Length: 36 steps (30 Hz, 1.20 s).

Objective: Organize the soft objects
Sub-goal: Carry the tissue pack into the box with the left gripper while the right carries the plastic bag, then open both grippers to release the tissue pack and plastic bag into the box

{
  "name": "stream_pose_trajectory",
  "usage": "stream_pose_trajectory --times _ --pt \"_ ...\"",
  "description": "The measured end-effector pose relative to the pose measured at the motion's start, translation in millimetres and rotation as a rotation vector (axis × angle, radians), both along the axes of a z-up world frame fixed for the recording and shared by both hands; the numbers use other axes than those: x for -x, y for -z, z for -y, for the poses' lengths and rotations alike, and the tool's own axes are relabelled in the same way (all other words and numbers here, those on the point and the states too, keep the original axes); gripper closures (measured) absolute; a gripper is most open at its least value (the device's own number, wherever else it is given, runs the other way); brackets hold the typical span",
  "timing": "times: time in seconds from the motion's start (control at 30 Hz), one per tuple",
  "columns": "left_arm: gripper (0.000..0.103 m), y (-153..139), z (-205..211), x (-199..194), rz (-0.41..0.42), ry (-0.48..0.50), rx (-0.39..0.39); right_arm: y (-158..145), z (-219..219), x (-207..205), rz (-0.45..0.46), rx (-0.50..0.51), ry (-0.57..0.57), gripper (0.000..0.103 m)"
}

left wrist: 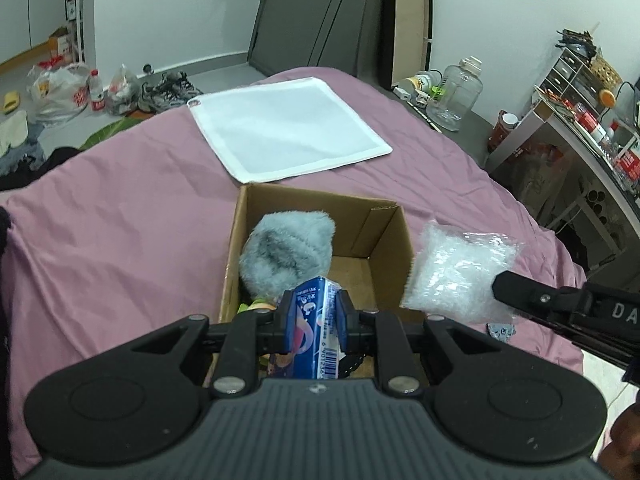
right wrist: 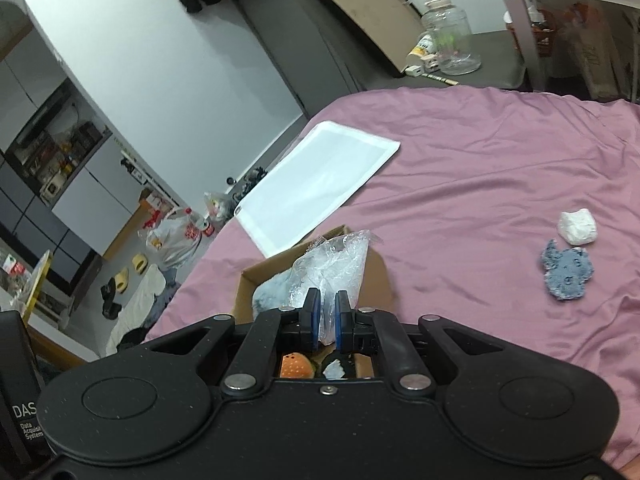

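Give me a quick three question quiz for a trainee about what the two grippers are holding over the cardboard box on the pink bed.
1. True or false: the left gripper is shut on a blue printed packet.
2. What does the right gripper hold? A) grey fluffy plush B) clear crinkly plastic bag C) white flat mesh bag
3. Fill in: the grey fluffy plush lies inside the open brown ____.

Key: 1 true. 2 B, the clear crinkly plastic bag. 3 cardboard box. The white flat mesh bag lies beyond the box on the pink bedsheet.
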<state>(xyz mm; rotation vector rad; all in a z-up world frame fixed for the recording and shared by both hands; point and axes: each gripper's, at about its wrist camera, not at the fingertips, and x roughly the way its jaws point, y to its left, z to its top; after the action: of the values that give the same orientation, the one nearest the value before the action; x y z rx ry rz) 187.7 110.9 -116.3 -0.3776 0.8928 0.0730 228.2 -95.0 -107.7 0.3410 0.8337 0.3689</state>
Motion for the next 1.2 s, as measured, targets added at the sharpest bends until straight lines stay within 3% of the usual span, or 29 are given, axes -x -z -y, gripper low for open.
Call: stream_pose_trajectory --times 0.4,0.5,0.53,0.6,0.8,1.2 --pt "0.083 19 -11 -4 -0.025 0.007 0.022 10 -36 -8 -0.006 0.066 -0.003 0.095" --pt "0.079 19 -14 -3 -0.029 0.012 0.036 11 -40 -11 0.004 0.043 -0.01 0.084" --pt "0.076 19 -14 -3 -0.034 0.015 0.041 11 -40 -12 0.002 0.03 -0.013 0.073" --pt "0.059 20 -13 -4 -0.044 0.028 0.044 9 -39 -12 0.007 0.036 -0.003 0.062" --pt "0.037 17 -9 -2 -0.03 0.043 0.021 5 -26 -9 0.014 0.053 0.024 0.054" --pt "0.031 3 6 -2 -0.027 0.073 -0.03 4 17 -2 0.027 0.102 0.054 0.039"
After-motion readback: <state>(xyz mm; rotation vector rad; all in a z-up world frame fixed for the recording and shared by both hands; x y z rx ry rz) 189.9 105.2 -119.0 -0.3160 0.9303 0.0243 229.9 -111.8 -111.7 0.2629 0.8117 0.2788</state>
